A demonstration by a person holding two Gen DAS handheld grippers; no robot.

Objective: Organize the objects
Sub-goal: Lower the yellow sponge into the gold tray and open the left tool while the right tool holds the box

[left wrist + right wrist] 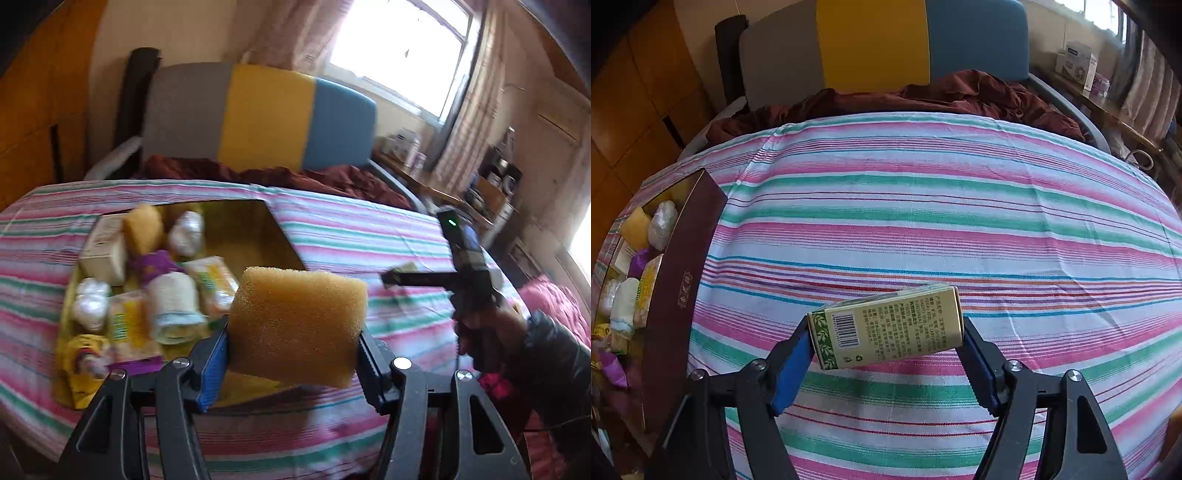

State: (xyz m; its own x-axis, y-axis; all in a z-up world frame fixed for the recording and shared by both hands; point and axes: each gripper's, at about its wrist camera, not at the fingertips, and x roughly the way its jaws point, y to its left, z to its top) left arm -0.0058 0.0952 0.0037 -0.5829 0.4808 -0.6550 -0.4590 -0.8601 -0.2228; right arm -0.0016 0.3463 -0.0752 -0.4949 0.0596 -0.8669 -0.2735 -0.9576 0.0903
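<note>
Left hand-held gripper (pixel 293 363) clamps your sponge (pixel 297 325) just beside the box (pixel 284 236), ready to drop in; right hand-held gripper (pixel 886 362) grips the carton (pixel 886 326) above the bed (pixel 960 221), waiting.

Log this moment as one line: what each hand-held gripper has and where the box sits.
left hand-held gripper: holds sponge | right hand-held gripper: holds small carton | storage box: on striped sheet, part-filled

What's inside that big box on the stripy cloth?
The box holds a sponge, a cream carton, white bundles, a rolled cloth and yellow packets. Whatever lies underneath them is covered.
</note>
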